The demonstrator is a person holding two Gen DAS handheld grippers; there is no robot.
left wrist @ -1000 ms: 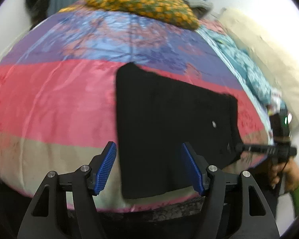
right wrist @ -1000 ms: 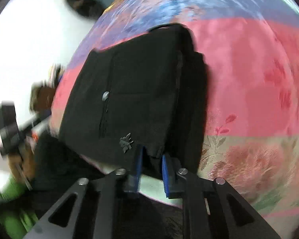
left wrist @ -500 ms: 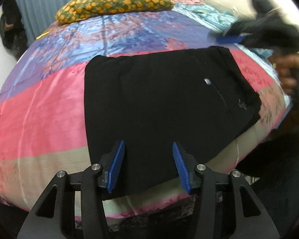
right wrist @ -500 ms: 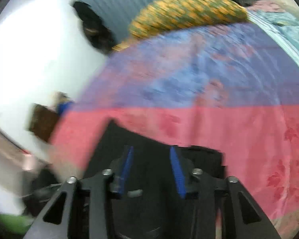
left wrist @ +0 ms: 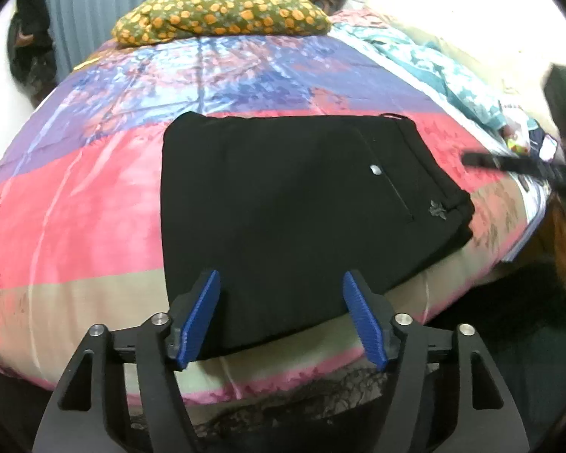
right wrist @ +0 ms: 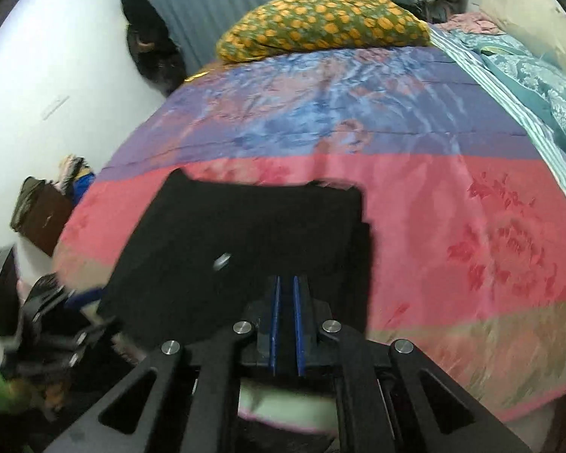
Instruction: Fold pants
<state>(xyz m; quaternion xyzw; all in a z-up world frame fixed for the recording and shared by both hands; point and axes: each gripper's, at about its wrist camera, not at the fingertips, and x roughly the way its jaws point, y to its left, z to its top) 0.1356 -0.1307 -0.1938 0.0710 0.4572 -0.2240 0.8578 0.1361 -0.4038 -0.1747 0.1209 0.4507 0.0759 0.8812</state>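
Note:
The black pants (left wrist: 290,204) lie folded into a flat rectangle on the near part of the bed, with a small silver button and a leaf emblem facing up. My left gripper (left wrist: 283,313) is open and empty, held just above the pants' near edge. My right gripper (right wrist: 286,302) has its blue pads nearly touching, with nothing between them, over the near edge of the pants (right wrist: 245,249). It also shows at the right edge of the left wrist view (left wrist: 509,164).
The bed has a satin cover (left wrist: 75,196) in purple, pink and beige bands. An orange-spotted pillow (left wrist: 222,11) lies at the far end. A teal patterned blanket (right wrist: 539,87) runs along the right side. A brown box (right wrist: 41,219) stands on the floor at left.
My right gripper let go of the pants, opened, then closed empty, drawing back over the near edge. My left gripper stayed open, shifting over the folded pants.

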